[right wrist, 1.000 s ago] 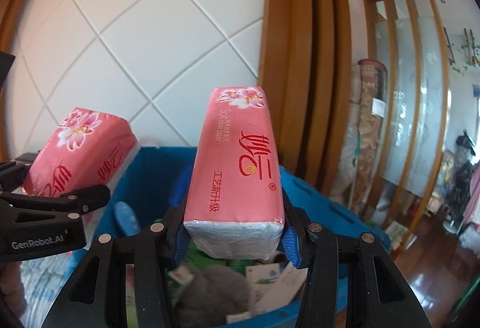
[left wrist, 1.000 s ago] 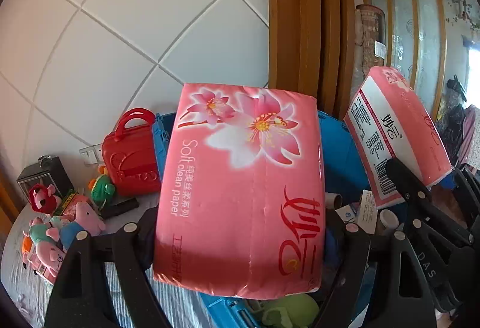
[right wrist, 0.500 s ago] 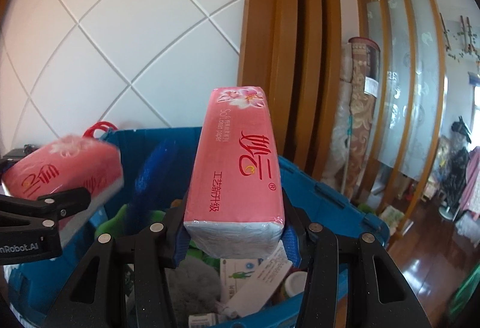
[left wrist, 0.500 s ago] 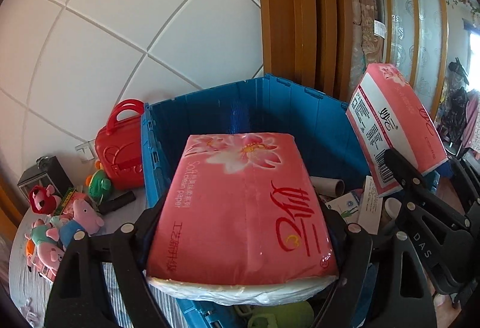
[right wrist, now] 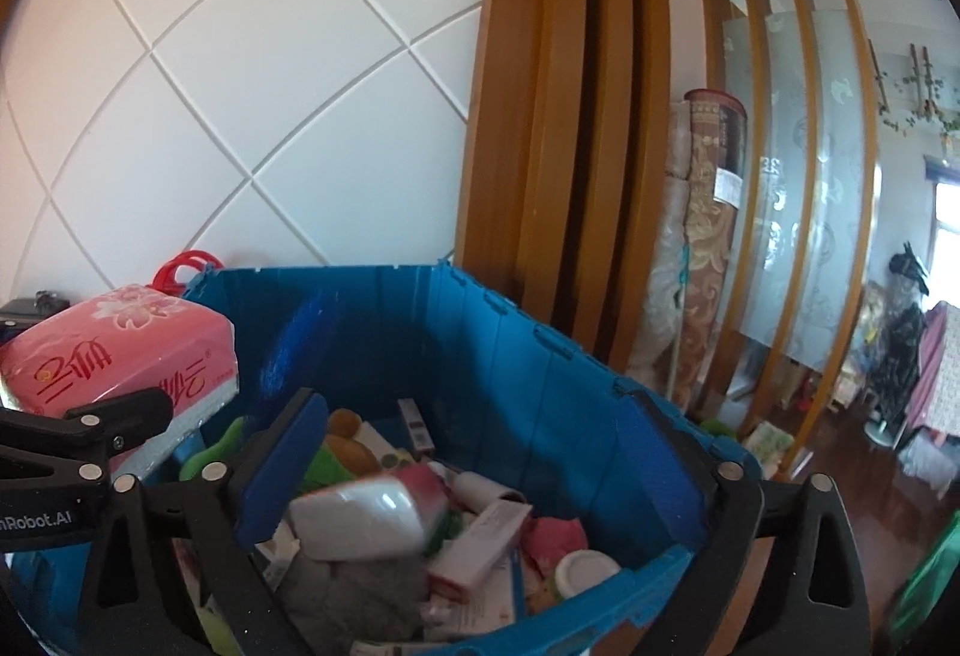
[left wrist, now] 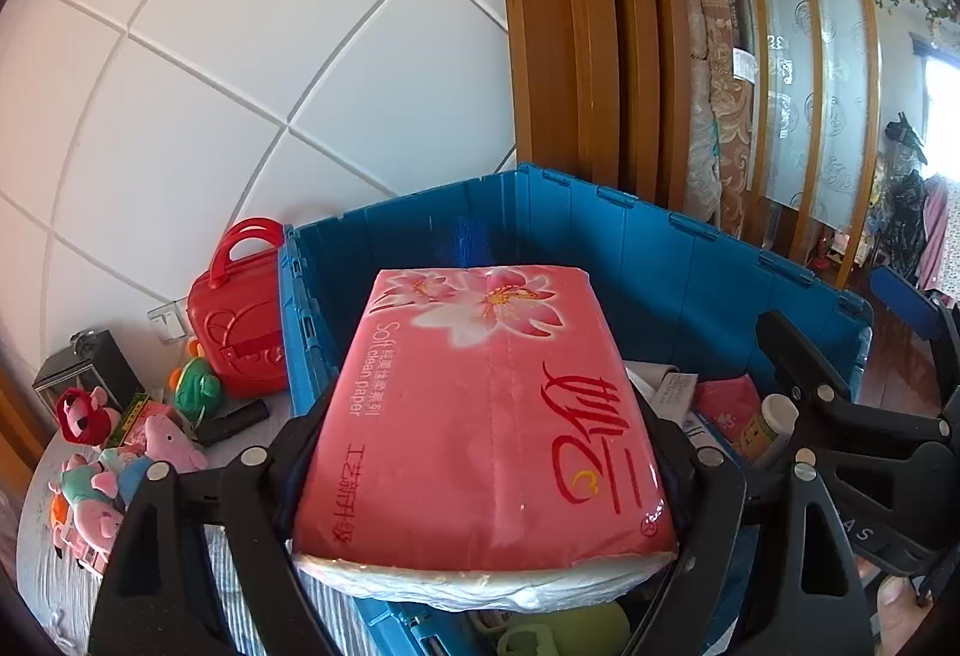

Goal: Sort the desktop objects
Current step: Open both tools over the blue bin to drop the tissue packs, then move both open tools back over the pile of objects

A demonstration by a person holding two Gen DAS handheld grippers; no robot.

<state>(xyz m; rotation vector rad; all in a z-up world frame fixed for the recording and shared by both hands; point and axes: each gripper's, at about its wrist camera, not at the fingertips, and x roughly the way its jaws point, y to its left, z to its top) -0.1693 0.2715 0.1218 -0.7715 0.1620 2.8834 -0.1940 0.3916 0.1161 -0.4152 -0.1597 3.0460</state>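
Above the blue storage crate (left wrist: pixel 630 236), the left hand-held gripper (left wrist: pixel 480 452) is levelled forward, its fingers clamped on the flanks of a pink tissue pack (left wrist: pixel 486 416) held over the crate's near-left corner. Right hand-held gripper (right wrist: pixel 474 452): fingers spread apart over the crate, gripping nothing; a second, blurred tissue pack (right wrist: pixel 366 518) sits among the crate's contents below.

Glossy pink plastic film, slightly wrinkled, around the tissue pack (left wrist: pixel 480 428); moulded blue plastic, ribbed and faintly shiny, for the storage crate (left wrist: pixel 660 260). Matt black plastic with small metal screws on the left tongs (left wrist: pixel 480 482) and right tongs (right wrist: pixel 474 464). Shiny red plastic on the toy case (left wrist: pixel 240 320); varnished wood on the wall trim (right wrist: pixel 558 116).
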